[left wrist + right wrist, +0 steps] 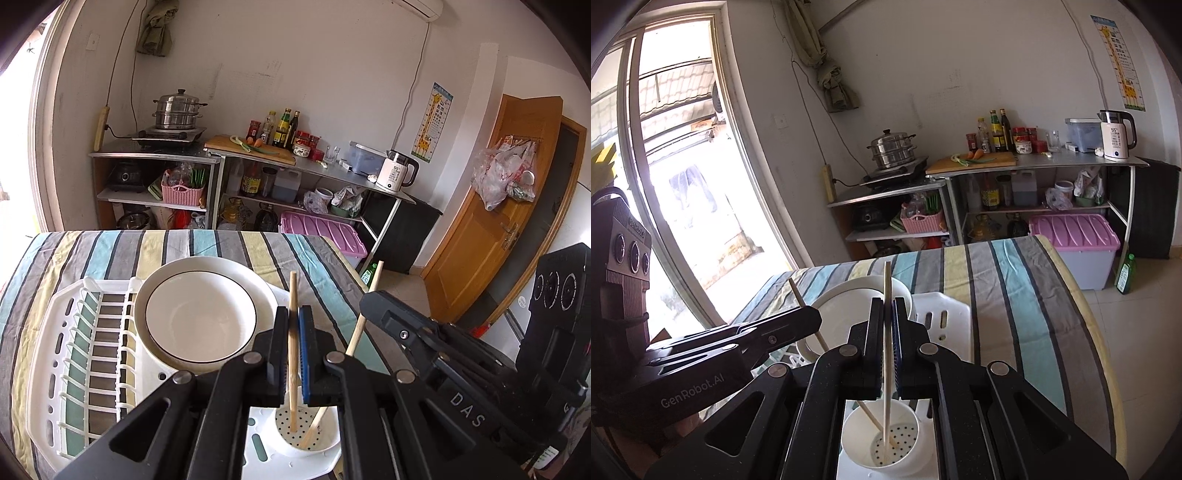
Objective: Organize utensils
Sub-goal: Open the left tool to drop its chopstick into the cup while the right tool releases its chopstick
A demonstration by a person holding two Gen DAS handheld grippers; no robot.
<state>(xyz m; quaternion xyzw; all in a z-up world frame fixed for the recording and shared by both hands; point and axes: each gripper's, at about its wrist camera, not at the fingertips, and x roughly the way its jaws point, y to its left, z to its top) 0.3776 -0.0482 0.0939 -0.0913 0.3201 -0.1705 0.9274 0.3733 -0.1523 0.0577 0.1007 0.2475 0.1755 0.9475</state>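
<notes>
Chopsticks [293, 350] – each hand-held gripper pinches one | striped tablecloth [229, 245] – kitchen shelves [155, 155]

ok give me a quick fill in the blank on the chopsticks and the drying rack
1. Each tool, left tool and right tool, is shut on one ____.
2. Both chopstick tips sit inside the white perforated ____ of the drying rack.
3. The white bowl has a thin ____ rim line.

Missing words: chopstick; cup; black
</notes>
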